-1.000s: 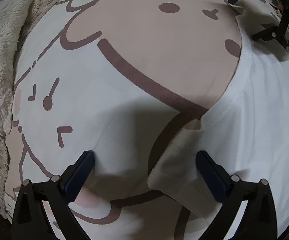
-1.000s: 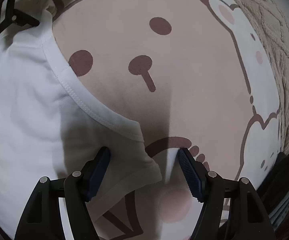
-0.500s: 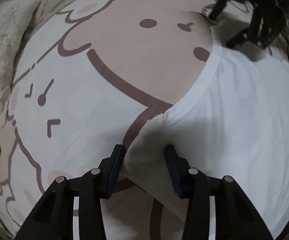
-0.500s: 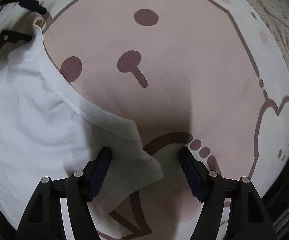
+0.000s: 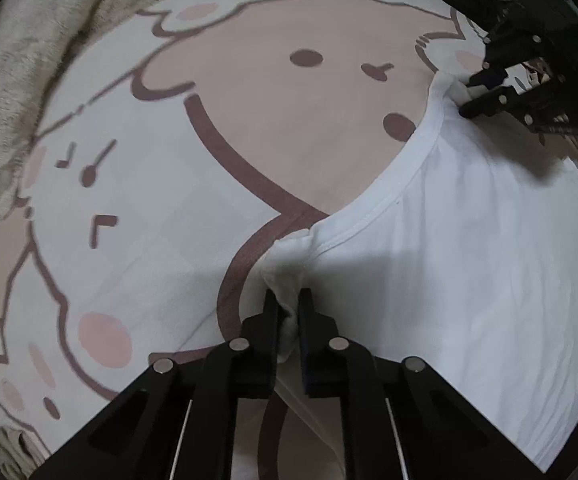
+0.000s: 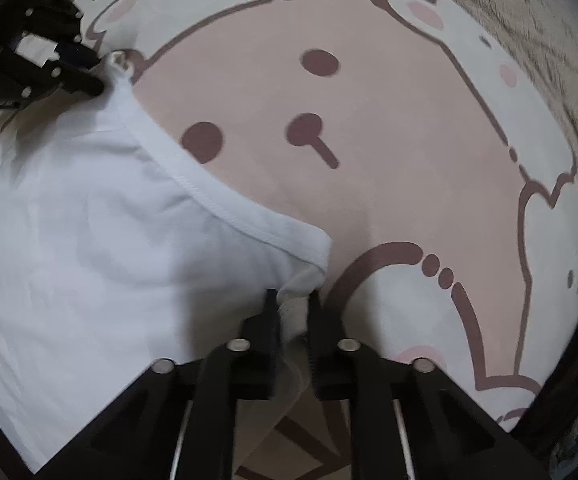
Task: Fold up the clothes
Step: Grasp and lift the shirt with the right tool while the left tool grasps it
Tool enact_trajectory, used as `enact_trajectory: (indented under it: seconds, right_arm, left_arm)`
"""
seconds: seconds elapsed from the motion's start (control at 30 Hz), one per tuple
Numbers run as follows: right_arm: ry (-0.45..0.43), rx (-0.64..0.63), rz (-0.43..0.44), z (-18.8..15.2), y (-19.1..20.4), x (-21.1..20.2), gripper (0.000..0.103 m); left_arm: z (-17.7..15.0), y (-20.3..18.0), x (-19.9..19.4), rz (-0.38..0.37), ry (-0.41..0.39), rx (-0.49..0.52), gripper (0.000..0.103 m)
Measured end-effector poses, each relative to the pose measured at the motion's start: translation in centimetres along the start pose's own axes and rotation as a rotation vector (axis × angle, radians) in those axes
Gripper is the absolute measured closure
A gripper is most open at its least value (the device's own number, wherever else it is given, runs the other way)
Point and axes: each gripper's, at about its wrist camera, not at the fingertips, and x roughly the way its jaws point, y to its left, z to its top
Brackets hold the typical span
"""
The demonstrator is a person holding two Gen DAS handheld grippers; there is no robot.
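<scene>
A white T-shirt lies on a cartoon bear bedsheet. My left gripper is shut on one corner of the shirt's hemmed edge, the cloth bunched between its jaws. My right gripper is shut on the opposite corner of the same edge of the shirt. The hem runs stretched between the two corners. The right gripper shows at the upper right of the left wrist view, and the left gripper at the upper left of the right wrist view.
A fluffy beige blanket lies bunched along the sheet's left side in the left wrist view and at the upper right of the right wrist view. The bedsheet extends beyond the shirt's hem.
Both grippers have closed from open onto the shirt's corners. The left one closed first, the right one within the last half second. The hem now runs taut between them.
</scene>
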Motion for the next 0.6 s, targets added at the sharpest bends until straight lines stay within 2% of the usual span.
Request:
enact_trajectory:
  seconds: [0.07, 0.13, 0.2, 0.27, 0.3, 0.33, 0.43, 0.5, 0.53, 0.6]
  right_arm:
    - [-0.022, -0.046, -0.088, -0.4, 1.2, -0.6, 0.092]
    - [-0.082, -0.204, -0.297, -1.6, 4.3, -1.5, 0.092]
    - [-0.160, -0.388, -0.517, -3.2, 7.9, -2.4, 0.093]
    - [-0.249, -0.489, -0.633, -5.4, 10.8, -3.8, 0.093]
    - [-0.287, -0.499, -0.651, -6.1, 11.7, -4.5, 0.093]
    - [-0.323, -0.516, -0.677, -7.5, 12.4, -5.4, 0.093]
    - [-0.385, -0.565, -0.743, -14.2, 15.8, -7.4, 0.094]
    - [-0.404, -0.585, -0.778, -16.9, 18.0, -9.2, 0.094]
    - [-0.408, -0.587, -0.790, -17.9, 18.8, -10.0, 0.094]
    - [-0.409, -0.583, -0.801, -17.3, 19.4, -10.5, 0.094]
  left_arm:
    - [-0.8, -1.1, -1.3, 0.057, -0.050, 0.006, 0.095]
    - [-1.9, -2.8, -2.8, 0.188, -0.114, 0.035, 0.095]
    - [-3.4, -5.6, -4.2, 0.334, -0.179, 0.103, 0.095]
    - [-4.9, -7.8, -6.4, 0.462, -0.286, 0.237, 0.095]
    - [-5.2, -8.0, -6.9, 0.503, -0.324, 0.293, 0.095]
    - [-7.0, -9.3, -7.6, 0.547, -0.358, 0.351, 0.095]
    - [-10.2, -10.8, -9.1, 0.604, -0.423, 0.457, 0.095]
    - [-12.1, -12.3, -10.4, 0.629, -0.457, 0.508, 0.095]
    - [-13.0, -12.6, -11.0, 0.639, -0.471, 0.530, 0.095]
    - [-14.6, -13.6, -12.1, 0.629, -0.496, 0.545, 0.095]
